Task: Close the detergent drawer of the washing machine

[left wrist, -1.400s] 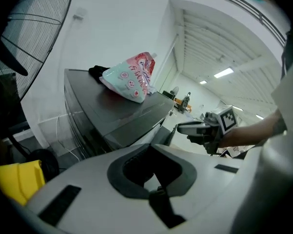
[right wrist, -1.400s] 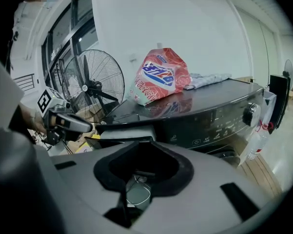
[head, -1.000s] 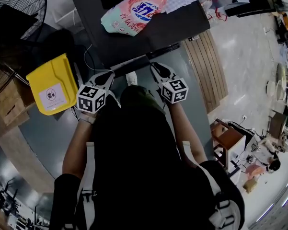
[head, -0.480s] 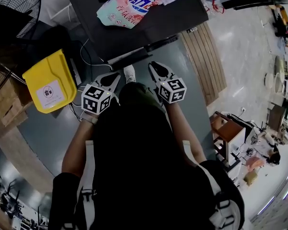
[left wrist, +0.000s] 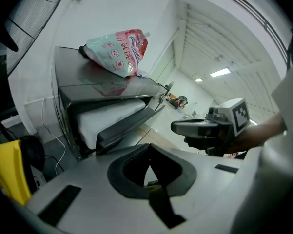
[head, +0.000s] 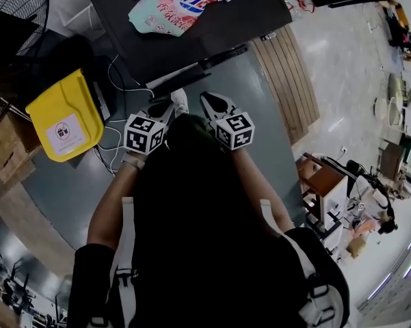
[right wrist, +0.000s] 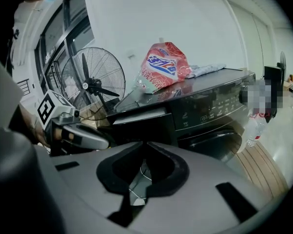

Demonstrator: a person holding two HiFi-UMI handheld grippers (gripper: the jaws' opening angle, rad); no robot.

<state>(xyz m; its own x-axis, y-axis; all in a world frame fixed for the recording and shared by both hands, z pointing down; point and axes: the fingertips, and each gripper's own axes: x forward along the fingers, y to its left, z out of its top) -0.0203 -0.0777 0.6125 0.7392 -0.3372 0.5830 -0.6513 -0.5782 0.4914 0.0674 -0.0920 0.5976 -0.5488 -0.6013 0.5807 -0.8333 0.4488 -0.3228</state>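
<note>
The dark washing machine [head: 212, 36] stands ahead with its detergent drawer [head: 191, 72] pulled out. In the left gripper view the drawer [left wrist: 112, 121] shows a white inside behind a dark front panel. My left gripper [head: 165, 104] is shut and empty, a short way in front of the drawer. Its jaws [left wrist: 148, 162] point at the drawer's front. Beside it, my right gripper [head: 206, 98] is also short of the drawer [right wrist: 139, 121]. Its jaws [right wrist: 144, 167] are closing, a narrow gap remains, and nothing lies between them. Neither gripper touches the drawer.
A pink detergent bag [head: 174, 2] and a cloth lie on the machine's top. A yellow bin [head: 63, 118] and cables sit on the floor at the left. A fan [right wrist: 92, 84] stands beyond them. A wooden platform [head: 287, 80] lies right of the machine.
Both grippers have moved nearer to the drawer and closer to each other. The right gripper's jaws have narrowed.
</note>
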